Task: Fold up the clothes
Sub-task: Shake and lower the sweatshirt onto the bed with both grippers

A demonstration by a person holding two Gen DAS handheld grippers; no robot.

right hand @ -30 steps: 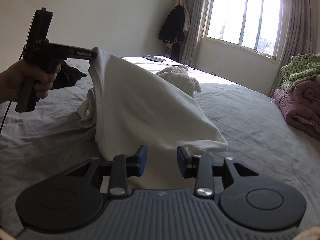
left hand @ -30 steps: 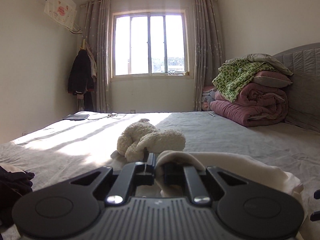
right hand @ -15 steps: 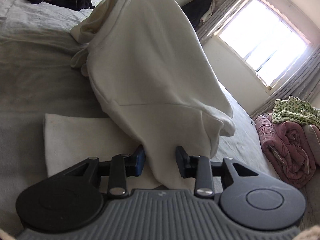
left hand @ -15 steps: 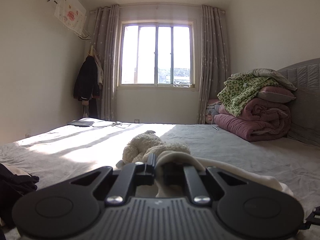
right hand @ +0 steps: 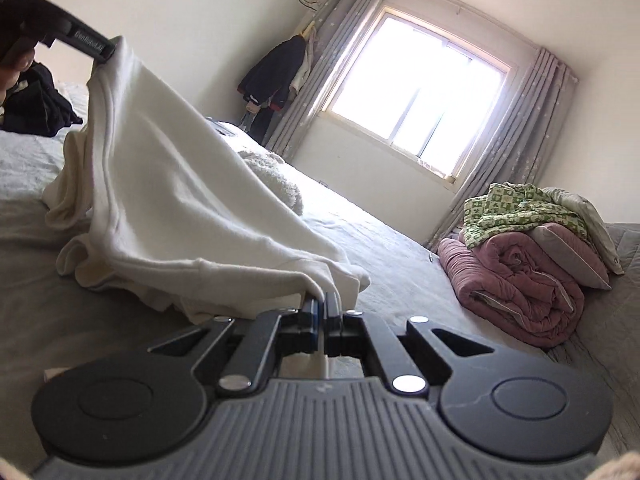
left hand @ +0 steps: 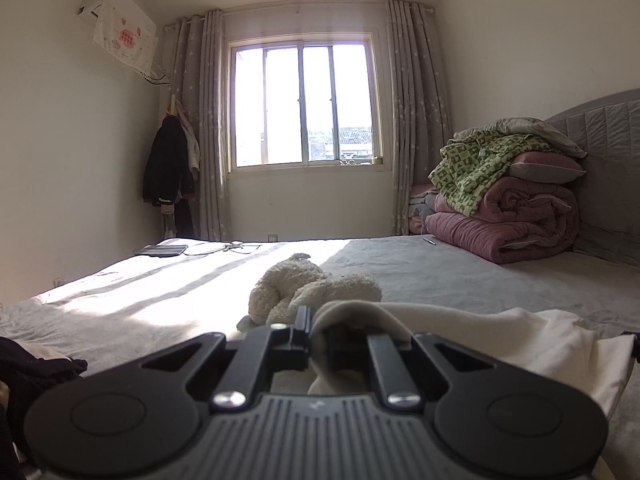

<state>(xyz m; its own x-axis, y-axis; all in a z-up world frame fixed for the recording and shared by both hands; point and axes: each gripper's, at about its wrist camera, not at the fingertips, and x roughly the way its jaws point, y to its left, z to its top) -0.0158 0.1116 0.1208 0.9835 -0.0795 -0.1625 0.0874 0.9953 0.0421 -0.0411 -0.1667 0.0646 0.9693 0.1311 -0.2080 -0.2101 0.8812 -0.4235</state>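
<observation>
Fingers of the right gripper and left gripper are both clamped on corners of the cream-white soft knit garment, held stretched above the grey-sheeted bed; no fold is made yet.

Grey bed bears plush toy, folded quilts.

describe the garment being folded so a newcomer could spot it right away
Start at the big grey bed under the window. Near its front edge a white top hangs stretched between the left tool and the right tool, each shut on an edge. Unlike the fluffy cream toy behind it and the dark clothes beside it, it is smooth, plain white and lifted.
</observation>
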